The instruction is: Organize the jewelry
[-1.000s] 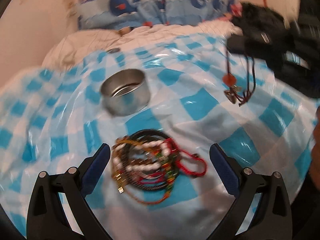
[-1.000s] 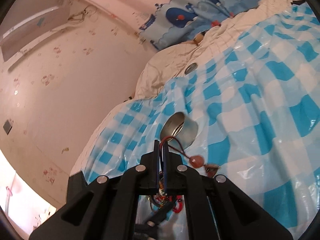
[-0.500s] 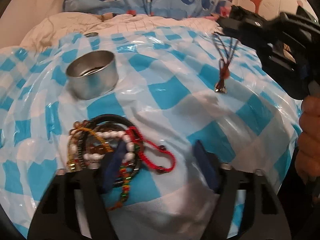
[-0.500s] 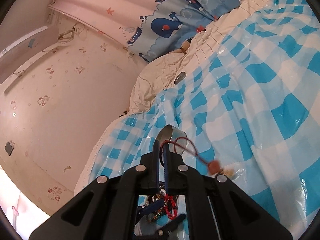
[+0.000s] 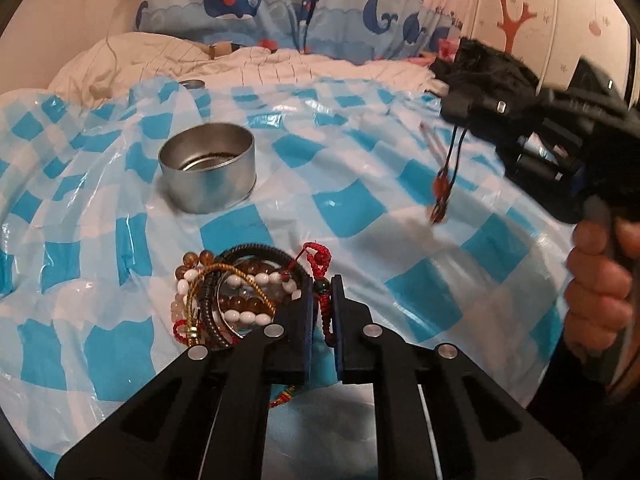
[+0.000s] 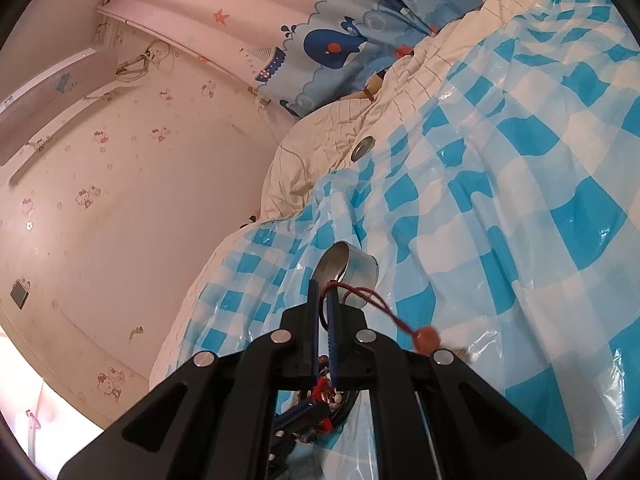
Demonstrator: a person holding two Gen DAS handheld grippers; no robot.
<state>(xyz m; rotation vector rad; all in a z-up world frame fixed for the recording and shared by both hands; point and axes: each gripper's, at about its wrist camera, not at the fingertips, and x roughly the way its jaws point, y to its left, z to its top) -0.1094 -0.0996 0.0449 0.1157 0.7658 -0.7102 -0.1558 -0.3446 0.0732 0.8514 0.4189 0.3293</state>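
Observation:
A pile of bracelets, beaded, gold and black, lies on the blue checked plastic sheet. My left gripper is shut on a red braided cord bracelet at the pile's right edge. An empty round metal tin stands beyond the pile; it also shows in the right wrist view. My right gripper is shut on a dark red cord necklace with an orange pendant, held in the air above the sheet. In the left wrist view the necklace hangs at the right.
A cream quilt and a whale-print curtain lie behind the sheet. A small metal lid rests at the sheet's far edge. A hand holds the right gripper's handle at the right.
My left gripper has closed from wide open onto the red cord bracelet. My right gripper has lifted the hanging necklace higher and farther right.

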